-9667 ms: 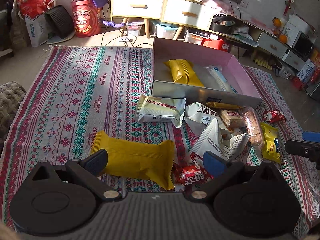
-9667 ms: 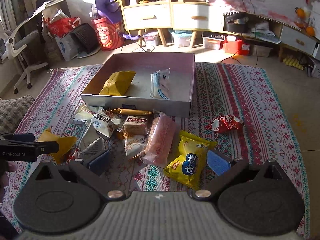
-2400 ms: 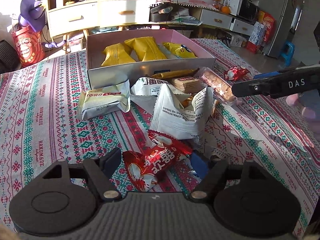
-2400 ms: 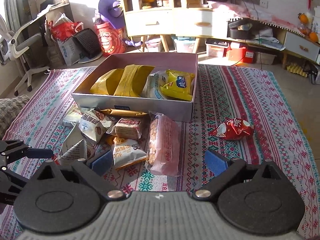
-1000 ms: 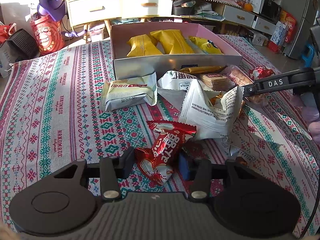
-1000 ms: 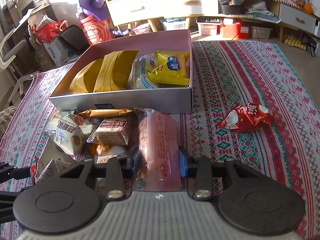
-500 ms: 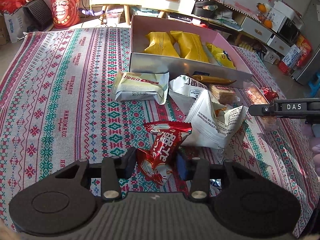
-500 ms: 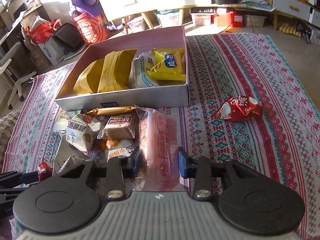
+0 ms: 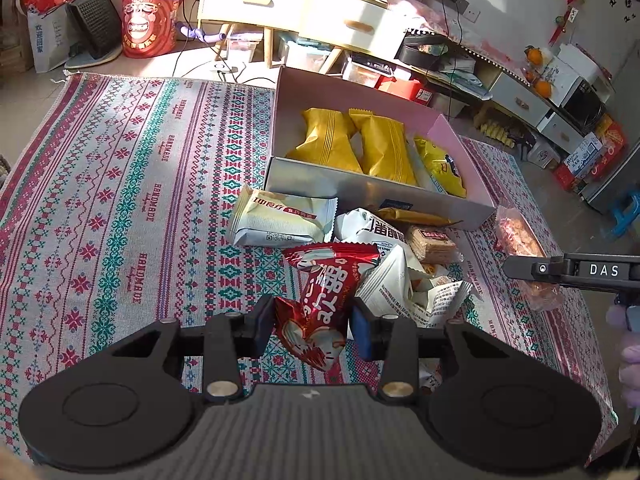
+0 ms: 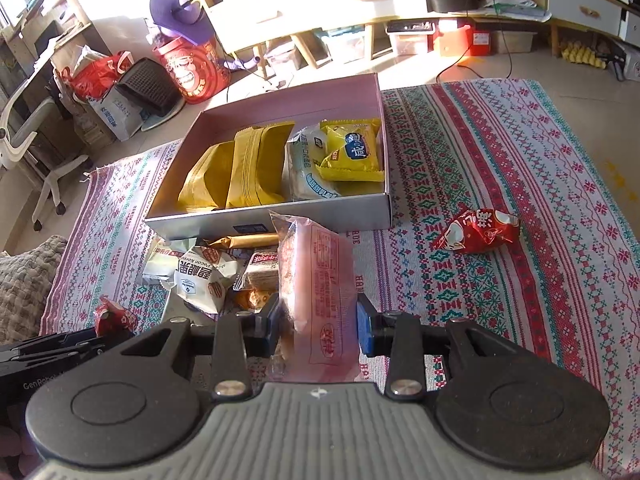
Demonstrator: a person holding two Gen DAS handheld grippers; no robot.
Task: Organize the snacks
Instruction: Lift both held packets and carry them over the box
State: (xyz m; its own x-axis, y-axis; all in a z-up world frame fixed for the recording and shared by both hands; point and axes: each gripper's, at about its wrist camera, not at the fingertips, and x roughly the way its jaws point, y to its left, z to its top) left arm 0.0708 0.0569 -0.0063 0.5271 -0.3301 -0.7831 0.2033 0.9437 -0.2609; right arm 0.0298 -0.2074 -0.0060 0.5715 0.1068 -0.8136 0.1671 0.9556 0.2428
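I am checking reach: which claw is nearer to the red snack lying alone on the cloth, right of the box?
Right. The right claw, holding the pink packet, is just left of the loose red snack; the left claw is beyond the pile.

Loose packets [image 9: 400, 248] crowd the box's near wall [image 9: 360, 194]; cloth [image 9: 132, 184] leftward lies bare.

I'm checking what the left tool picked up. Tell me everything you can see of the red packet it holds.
The red packet is a shiny foil wrapper, puffed and crinkled, red with large white characters and white patches near its lower end. Its crimped top edge is zigzag-cut. It stands tilted, top leaning right, pinched at its lower half between the pads of the left tool, which is shut on it. It appears lifted off the patterned cloth, in front of a white packet; whether they touch is unclear.
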